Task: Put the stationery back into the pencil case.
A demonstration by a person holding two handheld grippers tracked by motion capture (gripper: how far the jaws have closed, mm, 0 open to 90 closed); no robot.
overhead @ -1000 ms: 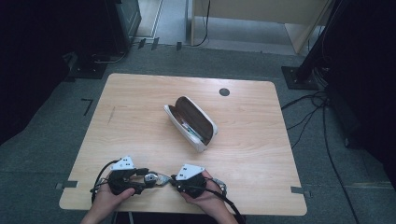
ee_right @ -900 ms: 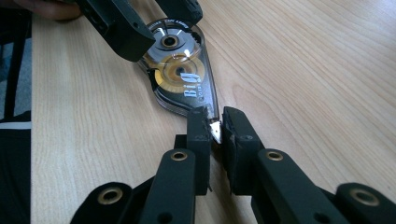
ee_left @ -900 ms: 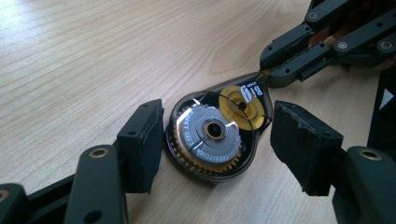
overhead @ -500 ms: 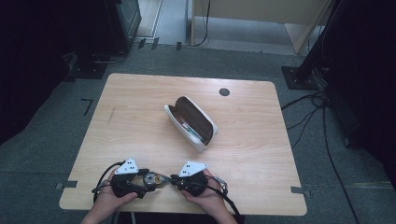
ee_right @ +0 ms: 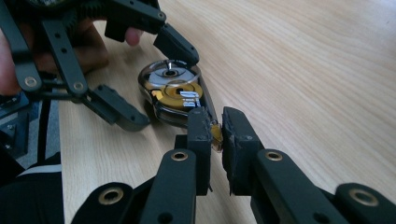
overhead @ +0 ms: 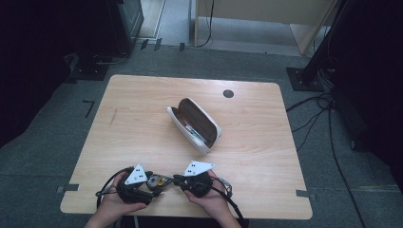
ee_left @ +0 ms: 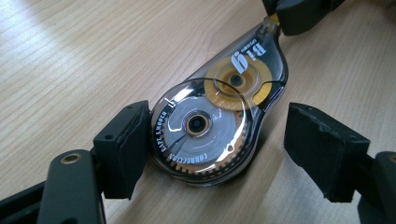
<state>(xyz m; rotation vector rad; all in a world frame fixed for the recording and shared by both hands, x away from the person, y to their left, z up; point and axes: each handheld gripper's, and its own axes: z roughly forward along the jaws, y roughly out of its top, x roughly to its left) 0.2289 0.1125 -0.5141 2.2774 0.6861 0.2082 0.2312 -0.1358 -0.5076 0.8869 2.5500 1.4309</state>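
Correction tape dispenser (ee_left: 219,121) lies flat on bench (overhead: 142,123), near front edge, between both hands; right hand-held gripper (ee_right: 217,133) clamped on its yellow tip; left hand-held gripper (ee_left: 219,154) has jaws apart, just been opening, dispenser body between them, one pad touching, other clear. Judgement: handover to right side almost done; left must withdraw; open glasses case (overhead: 195,124) well apart, untouched.

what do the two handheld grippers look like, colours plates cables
Both the left gripper and the right gripper are black, with linkage arms on brass-coloured pivots and blocky black pads. Each carries a grey three-cornered plate with dark dots and trails a black cable.
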